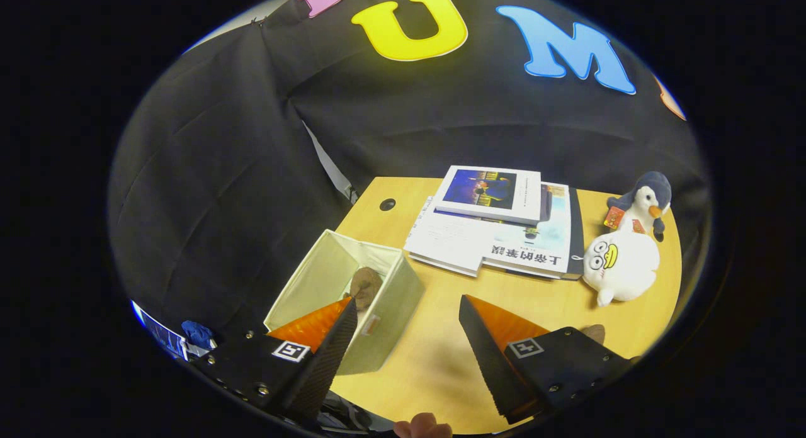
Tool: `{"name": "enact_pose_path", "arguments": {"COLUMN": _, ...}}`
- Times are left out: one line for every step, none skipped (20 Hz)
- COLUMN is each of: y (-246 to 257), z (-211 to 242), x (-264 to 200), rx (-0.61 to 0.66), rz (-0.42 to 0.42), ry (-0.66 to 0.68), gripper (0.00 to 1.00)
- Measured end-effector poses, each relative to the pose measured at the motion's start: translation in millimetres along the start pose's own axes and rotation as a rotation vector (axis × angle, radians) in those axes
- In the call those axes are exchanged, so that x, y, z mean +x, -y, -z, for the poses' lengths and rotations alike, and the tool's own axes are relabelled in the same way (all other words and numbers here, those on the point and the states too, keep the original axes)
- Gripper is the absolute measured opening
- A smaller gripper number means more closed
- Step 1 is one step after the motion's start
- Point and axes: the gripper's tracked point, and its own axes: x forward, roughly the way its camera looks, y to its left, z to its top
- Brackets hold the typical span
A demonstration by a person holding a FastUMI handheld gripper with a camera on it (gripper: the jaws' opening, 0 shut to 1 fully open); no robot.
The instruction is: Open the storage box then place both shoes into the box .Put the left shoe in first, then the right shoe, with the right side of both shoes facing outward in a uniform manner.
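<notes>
box open, one brown shoe in, tongs empty

the storage box stands open on the near left part of the table, just ahead of the left finger. a brown shoe lies inside, partly hidden by that finger; its facing cannot be told. the tongs are spread wide, holding nothing. a brown shape behind the right finger may be the second shoe; uncertain. books and two plush toys lie farther right. recommendation: grip the second shoe mid-body and lower it beside the first, right side outward.
</notes>
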Motion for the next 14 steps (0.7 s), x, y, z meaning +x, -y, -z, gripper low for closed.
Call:
{"name": "enact_pose_path", "arguments": {"y": 8, "z": 4, "x": -4, "rx": 0.008, "rz": 0.001, "ry": -0.004, "gripper": 0.99}}
{"name": "enact_pose_path", "arguments": {"y": 16, "z": 9, "x": -8, "rx": 0.015, "rz": 0.007, "ry": -0.008, "gripper": 0.99}}
{"name": "enact_pose_path", "arguments": {"y": 27, "z": 10, "x": -12, "rx": 0.020, "rz": 0.018, "ry": -0.004, "gripper": 0.98}}
{"name": "enact_pose_path", "arguments": {"y": 39, "z": 13, "x": -16, "rx": 0.025, "rz": 0.036, "ry": -0.002, "gripper": 0.98}}
{"name": "enact_pose_path", "arguments": {"y": 50, "z": 15, "x": -20, "rx": 0.031, "rz": 0.048, "ry": 0.001, "gripper": 0.99}}
{"name": "enact_pose_path", "arguments": {"y": 58, "z": 17, "x": -24, "rx": 0.040, "rz": 0.057, "ry": 0.003, "gripper": 0.99}}
{"name": "enact_pose_path", "arguments": {"y": 67, "z": 20, "x": -27, "rx": 0.050, "rz": 0.066, "ry": 0.006, "gripper": 0.98}}
{"name": "enact_pose_path", "arguments": {"y": 77, "z": 23, "x": -32, "rx": 0.056, "rz": 0.074, "ry": 0.009, "gripper": 0.98}}
{"name": "enact_pose_path", "arguments": {"y": 84, "z": 25, "x": -36, "rx": 0.065, "rz": 0.076, "ry": 0.015, "gripper": 0.98}}
{"name": "enact_pose_path", "arguments": {"y": 91, "z": 29, "x": -38, "rx": 0.073, "rz": 0.077, "ry": 0.021, "gripper": 0.99}}
{"name": "enact_pose_path", "arguments": {"y": 101, "z": 34, "x": -41, "rx": 0.078, "rz": 0.085, "ry": 0.020, "gripper": 0.98}}
{"name": "enact_pose_path", "arguments": {"y": 110, "z": 40, "x": -44, "rx": 0.082, "rz": 0.097, "ry": 0.019, "gripper": 0.99}}
{"name": "enact_pose_path", "arguments": {"y": 121, "z": 47, "x": -47, "rx": 0.089, "rz": 0.110, "ry": 0.015, "gripper": 0.99}}
{"name": "enact_pose_path", "arguments": {"y": 131, "z": 55, "x": -48, "rx": 0.101, "rz": 0.122, "ry": 0.012, "gripper": 0.99}}
